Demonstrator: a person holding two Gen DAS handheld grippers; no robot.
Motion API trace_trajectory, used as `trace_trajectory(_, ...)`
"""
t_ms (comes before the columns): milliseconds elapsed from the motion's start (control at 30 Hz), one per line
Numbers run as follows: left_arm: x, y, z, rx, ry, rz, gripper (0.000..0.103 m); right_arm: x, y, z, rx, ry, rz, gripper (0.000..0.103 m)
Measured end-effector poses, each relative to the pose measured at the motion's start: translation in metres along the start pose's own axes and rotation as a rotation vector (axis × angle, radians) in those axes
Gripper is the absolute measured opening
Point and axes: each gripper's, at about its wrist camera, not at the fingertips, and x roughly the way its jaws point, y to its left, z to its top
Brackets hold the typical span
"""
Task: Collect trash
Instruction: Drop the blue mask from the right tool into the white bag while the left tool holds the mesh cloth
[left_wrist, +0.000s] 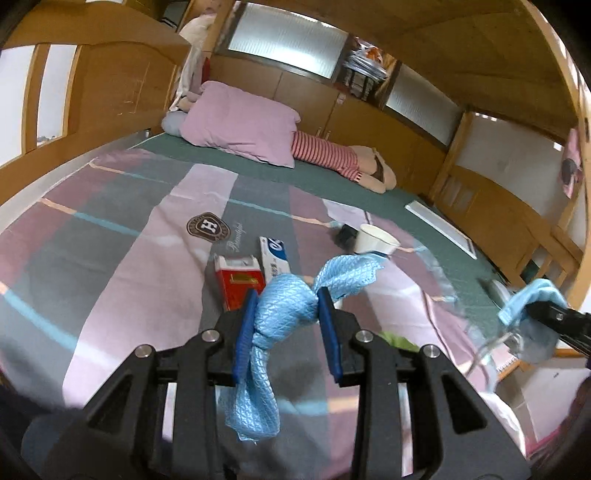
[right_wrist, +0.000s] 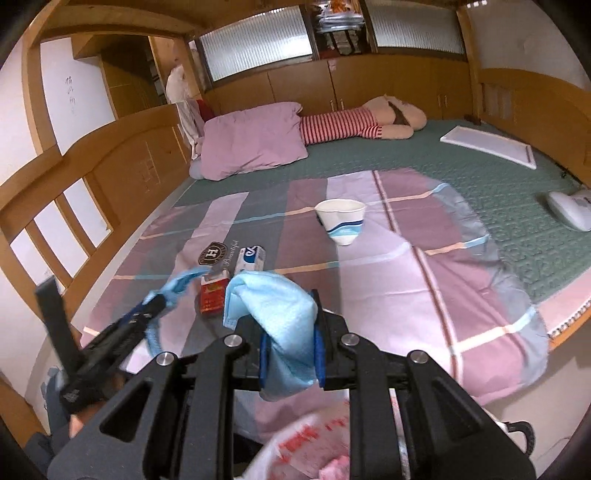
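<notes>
My left gripper (left_wrist: 286, 306) is shut on a textured light blue cloth (left_wrist: 273, 332), bunched between its blue pads and hanging below them. My right gripper (right_wrist: 288, 325) is shut on a crumpled light blue face mask (right_wrist: 280, 306). Each gripper shows in the other's view: the right one (left_wrist: 546, 314) at the far right, the left one (right_wrist: 147, 310) at the lower left. On the striped blanket ahead lie a red box (left_wrist: 238, 284), a blue-and-white toothpaste box (left_wrist: 273, 254) and a tipped paper cup (right_wrist: 341, 219).
A white plastic bag with red print (right_wrist: 306, 443) sits below the right gripper. A pink pillow (right_wrist: 255, 138) and a striped plush doll (right_wrist: 369, 122) lie at the head of the bed. A white board (right_wrist: 487, 146) and a white device (right_wrist: 570, 208) lie on the green mat.
</notes>
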Motion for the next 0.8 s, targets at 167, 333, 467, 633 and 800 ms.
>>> trace_trajectory(167, -0.052, -0.038, 0.006, 0.144, -0.069, 0.024, 0.034, -0.03, -0.013, -0.009, 0.008, -0.022, -0.017, 0.02)
trace_trajectory(333, -0.086, -0.069, 0.007, 0.187, -0.095, -0.024, 0.034, -0.055, -0.021, -0.014, -0.007, -0.035, -0.028, 0.02)
trace_trajectory(467, -0.095, -0.088, 0.003, 0.206, -0.088, -0.066, 0.034, -0.07, -0.029, -0.02, -0.055, -0.027, -0.047, 0.02)
trace_trajectory(633, -0.09, -0.102, -0.004, 0.229, -0.065, -0.086, 0.034, -0.071, -0.044, -0.033, -0.062, 0.021, -0.065, 0.02)
trace_trajectory(800, -0.084, -0.11, -0.013, 0.233, -0.033, -0.086, 0.034, -0.057, -0.059, -0.055, -0.055, 0.12, -0.088, 0.02)
